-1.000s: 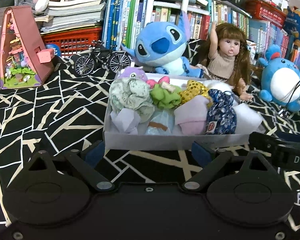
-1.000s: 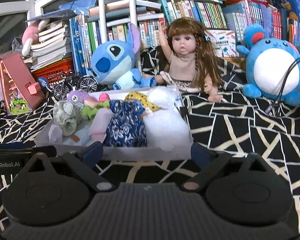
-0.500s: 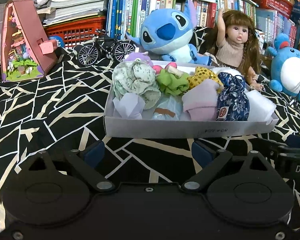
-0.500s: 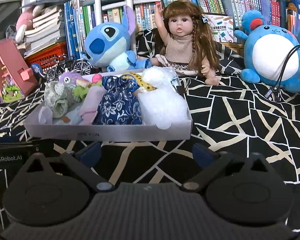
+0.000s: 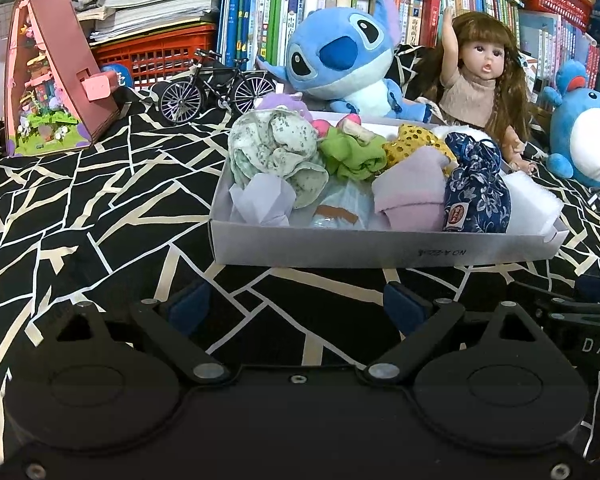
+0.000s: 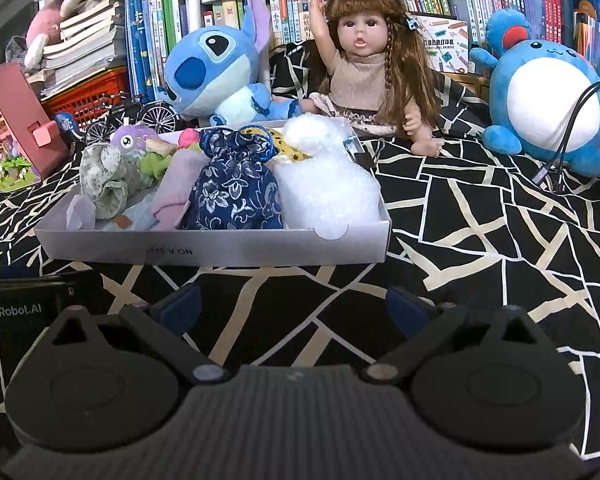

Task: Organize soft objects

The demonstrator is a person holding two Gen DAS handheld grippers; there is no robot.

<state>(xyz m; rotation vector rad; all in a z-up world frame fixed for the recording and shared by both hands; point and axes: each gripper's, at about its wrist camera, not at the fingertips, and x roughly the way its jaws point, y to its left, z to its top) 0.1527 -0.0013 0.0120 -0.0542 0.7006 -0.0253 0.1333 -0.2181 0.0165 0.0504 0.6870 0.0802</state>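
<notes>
Since the earlier frame, both grippers have been lowered, and the white tray is now seen higher in each view. Its soft objects are kept inside: a green floral cloth, a pink cloth, a navy floral pouch and a white fluffy piece. The left gripper is held with jaws spread wide and nothing between them; the tray lies just beyond them on the black patterned cloth. The right gripper is likewise released and empty, short of the tray's front wall.
</notes>
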